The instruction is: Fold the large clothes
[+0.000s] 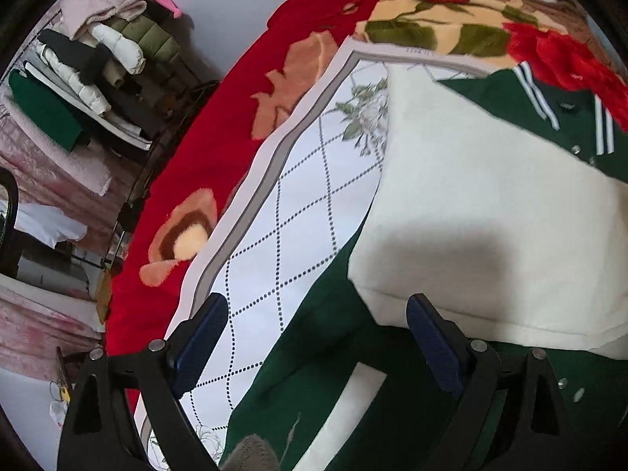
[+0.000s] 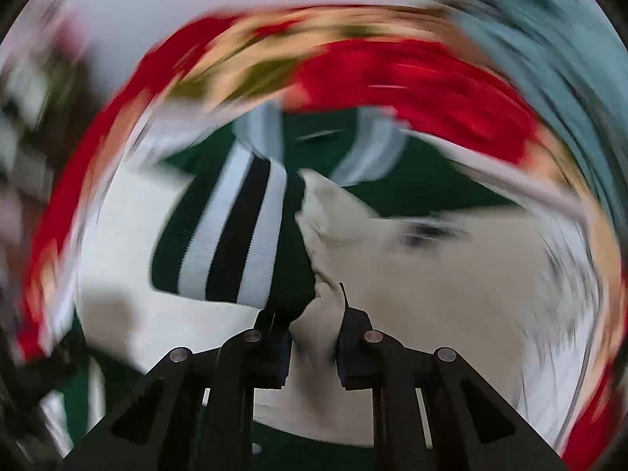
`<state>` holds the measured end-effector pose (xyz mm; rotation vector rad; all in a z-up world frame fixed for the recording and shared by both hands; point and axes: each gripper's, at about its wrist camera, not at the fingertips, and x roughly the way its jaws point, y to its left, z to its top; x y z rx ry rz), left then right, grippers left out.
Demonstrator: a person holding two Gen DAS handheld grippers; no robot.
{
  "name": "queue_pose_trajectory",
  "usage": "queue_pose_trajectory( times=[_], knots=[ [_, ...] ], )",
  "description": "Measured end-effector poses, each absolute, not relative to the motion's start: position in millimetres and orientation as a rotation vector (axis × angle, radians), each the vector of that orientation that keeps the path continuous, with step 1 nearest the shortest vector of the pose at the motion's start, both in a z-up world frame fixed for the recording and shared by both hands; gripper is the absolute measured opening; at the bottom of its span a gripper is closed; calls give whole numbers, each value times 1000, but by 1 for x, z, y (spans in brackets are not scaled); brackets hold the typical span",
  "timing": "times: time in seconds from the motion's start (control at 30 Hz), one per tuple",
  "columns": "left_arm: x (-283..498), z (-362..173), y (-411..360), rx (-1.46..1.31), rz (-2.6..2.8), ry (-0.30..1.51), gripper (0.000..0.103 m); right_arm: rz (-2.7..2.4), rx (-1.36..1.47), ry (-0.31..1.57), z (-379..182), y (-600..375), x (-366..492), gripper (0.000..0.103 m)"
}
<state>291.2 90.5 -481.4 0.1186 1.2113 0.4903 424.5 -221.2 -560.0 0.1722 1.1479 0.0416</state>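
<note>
A green and cream varsity jacket [image 1: 471, 204] lies on a white diamond-patterned sheet [image 1: 298, 212], with a cream sleeve folded across its green body. My left gripper [image 1: 318, 314] is open and empty, just above the jacket's lower green part. In the right wrist view, my right gripper [image 2: 314, 337] is shut on a cream sleeve [image 2: 325, 314] near its green cuff with white and black stripes [image 2: 231, 227]. The sleeve is lifted over the jacket [image 2: 431, 274]. This view is smeared by motion.
A red floral blanket [image 1: 204, 149] covers the bed under the sheet. A rack with piled clothes [image 1: 98, 59] stands at the left beyond the bed edge. A teal cloth [image 2: 549, 59] shows at the far right in the right wrist view.
</note>
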Motion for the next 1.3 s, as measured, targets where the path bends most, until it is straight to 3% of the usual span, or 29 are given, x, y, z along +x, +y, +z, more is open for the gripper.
queue_pose_trajectory(
  times=[0.03,0.07,0.1,0.17,0.37,0.63,0.77,0.8,0.83,0.87,1.0,1.13,1.23,1.27,1.3],
  knots=[
    [292,-479,89,119,481,1207,93,-18,245,1141,-561,-249,417,18],
    [291,-479,85,119,468,1206,93,-99,366,1143,-571,-293,405,26],
    [292,-480,85,121,459,1213,93,-135,424,1174,-583,-317,398,47],
    [285,-483,77,126,433,1236,93,-198,531,1287,-611,-358,382,64],
    [228,-504,52,174,357,1375,93,-227,696,1448,-624,-387,290,64],
    [136,-554,33,294,246,1563,93,166,672,1744,-658,-224,203,64],
    [122,-561,32,319,210,1554,93,148,382,1831,-694,-147,189,64],
    [122,-561,33,315,203,1552,93,90,381,1815,-693,-144,189,58],
    [122,-560,35,305,194,1550,93,50,388,1804,-691,-142,189,45],
    [122,-560,36,297,188,1551,93,1,382,1786,-687,-139,190,10],
    [118,-561,49,223,170,1563,93,-5,519,1766,-679,-135,194,10],
    [116,-558,65,189,173,1561,93,168,465,1783,-672,-120,198,13],
    [123,-540,74,161,193,1531,93,208,578,1808,-667,-160,198,14],
    [128,-531,74,155,199,1510,93,195,582,1792,-659,-175,198,23],
    [136,-520,70,150,201,1479,93,174,571,1764,-647,-193,199,42]
  ],
)
